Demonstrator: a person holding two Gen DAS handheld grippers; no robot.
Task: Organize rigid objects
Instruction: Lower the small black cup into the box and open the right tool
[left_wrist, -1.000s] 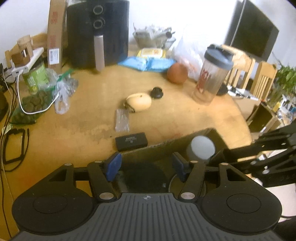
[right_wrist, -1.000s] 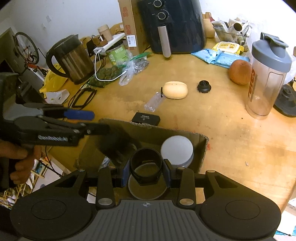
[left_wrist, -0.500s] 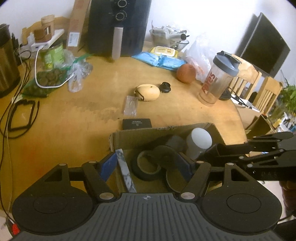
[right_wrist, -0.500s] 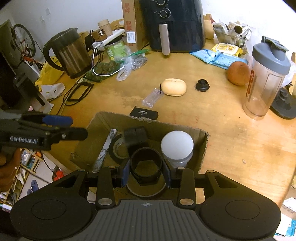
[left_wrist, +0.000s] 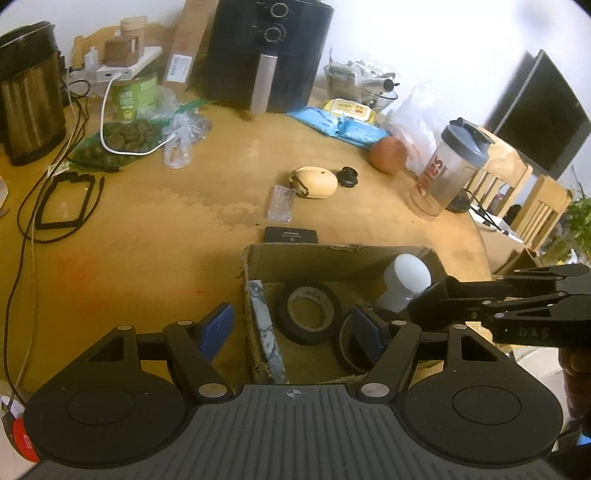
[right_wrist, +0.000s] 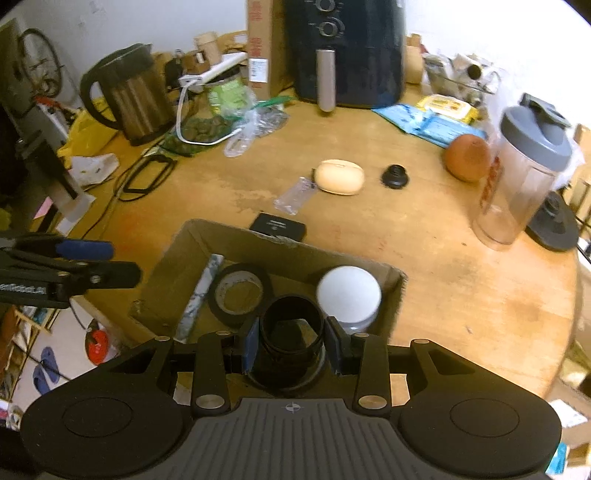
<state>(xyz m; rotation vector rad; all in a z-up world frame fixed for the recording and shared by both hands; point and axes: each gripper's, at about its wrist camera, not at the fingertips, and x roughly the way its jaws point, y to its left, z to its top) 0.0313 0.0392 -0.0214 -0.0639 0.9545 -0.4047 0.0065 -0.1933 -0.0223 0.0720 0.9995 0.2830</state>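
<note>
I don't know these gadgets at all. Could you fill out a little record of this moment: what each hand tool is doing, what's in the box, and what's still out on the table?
left gripper: fingers open, empty, above the near left corner of the box
right gripper: fingers shut on black ring, over the box
cardboard box: holds tape roll, white-lidded jar, marbled bar
left out on table: beige case, small black card box, black knob, clear packet
</note>
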